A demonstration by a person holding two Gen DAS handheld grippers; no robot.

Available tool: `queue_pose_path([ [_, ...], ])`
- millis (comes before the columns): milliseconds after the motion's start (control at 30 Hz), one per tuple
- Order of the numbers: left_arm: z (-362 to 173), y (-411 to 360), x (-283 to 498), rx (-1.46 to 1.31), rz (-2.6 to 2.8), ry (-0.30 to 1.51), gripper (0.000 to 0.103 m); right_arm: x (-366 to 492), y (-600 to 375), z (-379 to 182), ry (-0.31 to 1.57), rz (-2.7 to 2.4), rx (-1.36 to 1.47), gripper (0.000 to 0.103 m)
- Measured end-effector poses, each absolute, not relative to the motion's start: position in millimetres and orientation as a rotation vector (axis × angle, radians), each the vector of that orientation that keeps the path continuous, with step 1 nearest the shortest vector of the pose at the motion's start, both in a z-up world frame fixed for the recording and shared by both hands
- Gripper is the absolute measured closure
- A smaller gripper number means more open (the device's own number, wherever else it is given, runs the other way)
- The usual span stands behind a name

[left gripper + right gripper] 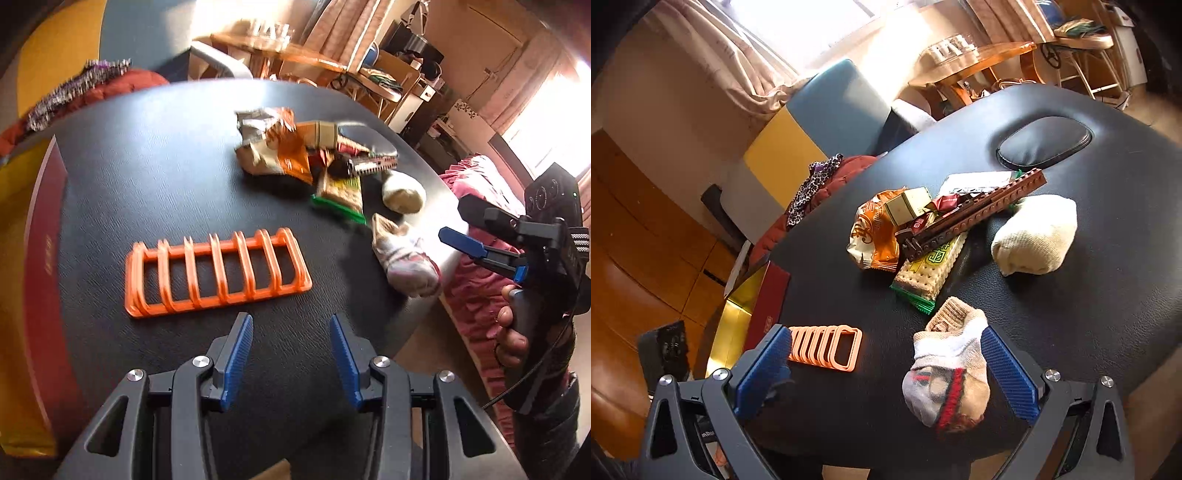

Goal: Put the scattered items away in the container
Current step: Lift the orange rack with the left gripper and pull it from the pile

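Observation:
An orange slotted rack (218,271) lies flat on the black padded table (147,177), just ahead of my open, empty left gripper (291,362); it also shows in the right wrist view (827,345). A pile holds an orange snack bag (873,232), a small box (908,205), a brown toy brick bar (975,218) and a cracker pack (927,273). A rolled cream sock (1034,236) lies right of the pile. A striped sock (947,373) lies at the table edge between the fingers of my open right gripper (886,373), nearer the right finger. The right gripper (476,247) also shows in the left wrist view.
A red and gold box (757,314) sits at the table's left edge. A padded oval face hole (1043,142) is at the far end. Red clothing (820,192) lies beyond the table. A wooden table (979,59) and chairs stand further back.

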State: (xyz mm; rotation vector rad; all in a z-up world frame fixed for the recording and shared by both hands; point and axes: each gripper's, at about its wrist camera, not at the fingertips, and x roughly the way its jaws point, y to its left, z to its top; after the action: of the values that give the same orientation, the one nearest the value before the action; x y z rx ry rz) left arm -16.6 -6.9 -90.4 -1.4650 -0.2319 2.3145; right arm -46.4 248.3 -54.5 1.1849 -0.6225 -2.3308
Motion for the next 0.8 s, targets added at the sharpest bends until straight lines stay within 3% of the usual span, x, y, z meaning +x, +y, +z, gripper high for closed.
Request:
queue_pose_path([
  [233, -104.3, -27.5, -20.3, -1.551, 2.401, -0.333, 0.059, -54.7, 252.1, -52.4, -0.655, -2.287, 1.177, 0.000],
  [433, -101.6, -37.6, -29.7, -1.549, 2.458, -0.368, 0.059, -88.1, 184.3, -41.6, -0.681, -1.947, 1.112, 0.000],
  [800, -111.4, -43.8, -47.2, -1.589, 2.438, -0.446, 0.054, -141.9, 115.2, -112.4, -0.755, -1.634, 1.434, 0.000],
])
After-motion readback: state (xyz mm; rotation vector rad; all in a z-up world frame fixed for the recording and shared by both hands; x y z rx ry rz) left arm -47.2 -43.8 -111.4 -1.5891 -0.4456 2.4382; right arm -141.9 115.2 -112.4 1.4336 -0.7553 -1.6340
